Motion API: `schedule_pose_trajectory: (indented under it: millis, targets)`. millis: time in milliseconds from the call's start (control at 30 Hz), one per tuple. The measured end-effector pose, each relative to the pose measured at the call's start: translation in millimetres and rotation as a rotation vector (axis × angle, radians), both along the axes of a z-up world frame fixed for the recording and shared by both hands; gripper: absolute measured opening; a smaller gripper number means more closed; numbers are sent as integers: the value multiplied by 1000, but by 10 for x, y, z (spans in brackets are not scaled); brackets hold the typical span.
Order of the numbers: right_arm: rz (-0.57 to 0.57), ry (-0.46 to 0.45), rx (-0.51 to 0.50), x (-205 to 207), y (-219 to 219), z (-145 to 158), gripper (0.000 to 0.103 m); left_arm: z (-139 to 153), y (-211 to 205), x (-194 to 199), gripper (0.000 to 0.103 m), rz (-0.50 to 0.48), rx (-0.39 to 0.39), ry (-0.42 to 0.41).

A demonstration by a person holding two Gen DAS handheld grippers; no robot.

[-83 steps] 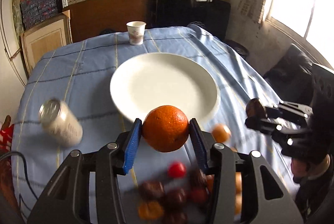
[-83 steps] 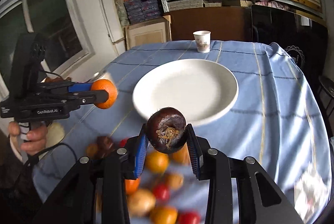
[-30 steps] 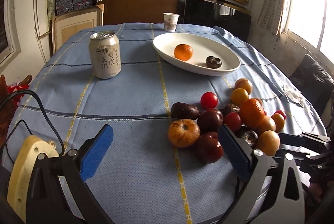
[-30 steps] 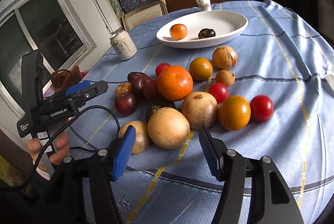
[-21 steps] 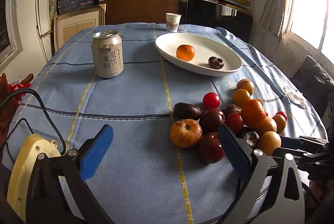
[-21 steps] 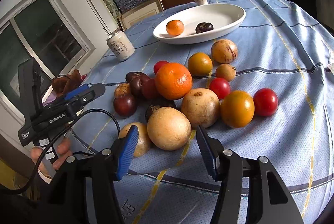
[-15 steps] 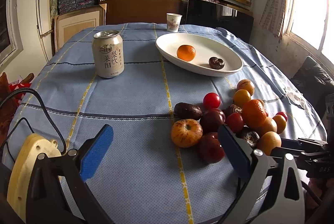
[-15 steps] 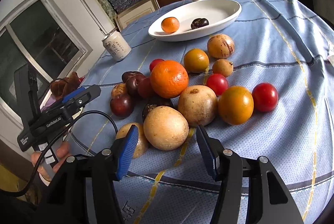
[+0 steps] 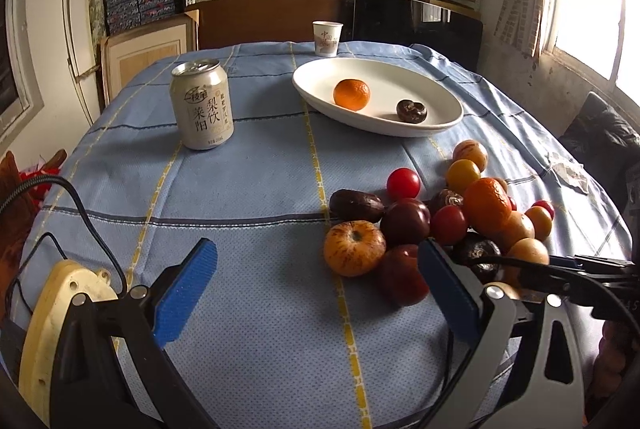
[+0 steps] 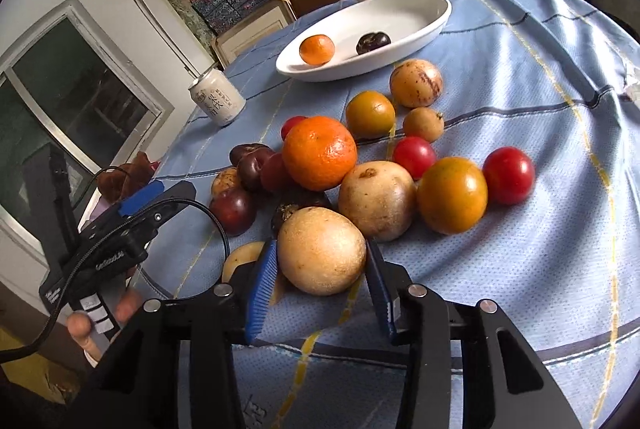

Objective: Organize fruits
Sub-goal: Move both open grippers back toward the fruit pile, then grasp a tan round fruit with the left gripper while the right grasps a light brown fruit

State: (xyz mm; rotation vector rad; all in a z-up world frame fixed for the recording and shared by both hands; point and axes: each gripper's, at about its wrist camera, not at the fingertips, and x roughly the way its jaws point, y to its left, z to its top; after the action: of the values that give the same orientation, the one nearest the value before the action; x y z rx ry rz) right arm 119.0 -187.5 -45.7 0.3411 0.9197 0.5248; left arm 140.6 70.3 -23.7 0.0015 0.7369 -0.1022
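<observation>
Right gripper straddles the pale tan round fruit at pile's near edge, pads apart, not yet clamped; easiest pick w/o disturbing others; left gripper spread wide, empty; white oval plate far side.

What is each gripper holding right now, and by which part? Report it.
Left gripper: open, holding nothing. Right gripper: its pads flank the sides of the tan round fruit, which still sits on the tablecloth; whether the pads press it cannot be told.
</observation>
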Motion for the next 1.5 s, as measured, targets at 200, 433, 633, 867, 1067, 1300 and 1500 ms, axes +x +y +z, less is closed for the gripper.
schedule_pose_trajectory:
  millis: [200, 433, 633, 867, 1067, 1300, 1500]
  targets:
    - [-22, -64, 6, -116, -259, 106, 44, 34, -31, -84, 98, -38, -30, -24]
    - [7, -157, 29, -282, -463, 233, 44, 83, -530, -430, 98, -233, 6, -58]
    - [-44, -271, -5, -501, -814, 503, 44, 55, -654, -463, 98, -286, -28, -10]
    - [-102, -283, -28, -634, -1076, 486, 44, 4, -808, -449, 98, -320, -71, 36]
    - [-113, -278, -20, -664, -1159, 411, 44, -92, -893, -378, 84, -317, -63, 96]
    - [-116, -259, -22, -658, -1179, 317, 44, -243, -1040, -289, 65, -343, -38, 177]
    - [-113, -250, -20, -664, -1179, 275, 44, -296, -1008, -249, 53, -314, -36, 207]
